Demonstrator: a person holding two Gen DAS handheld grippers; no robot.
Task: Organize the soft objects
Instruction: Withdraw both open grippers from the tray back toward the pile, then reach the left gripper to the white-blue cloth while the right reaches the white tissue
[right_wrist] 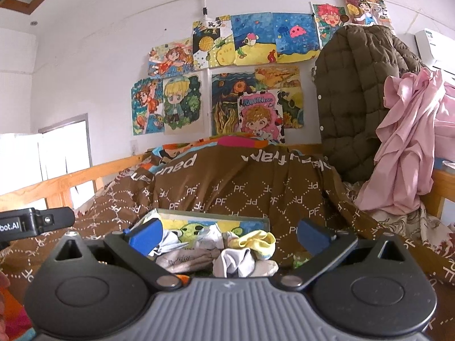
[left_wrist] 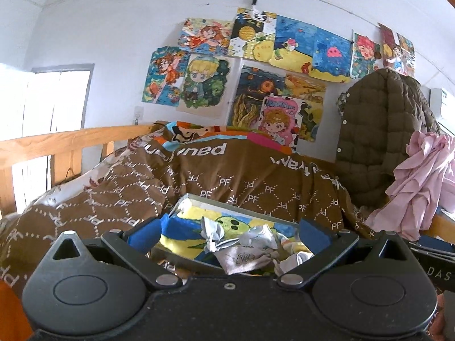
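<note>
Both the left tongs and the right tongs were spread wide and gripped nothing, poised just before a heap of socks lying in a shallow picture-lined box on the brown quilt of the bed.

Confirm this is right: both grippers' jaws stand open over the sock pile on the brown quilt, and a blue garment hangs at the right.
Wrong on one point: the garment is pink, not blue, as the right wrist view shows. Both grippers, left and right, do have open jaws over the socks on the brown quilt.
</note>
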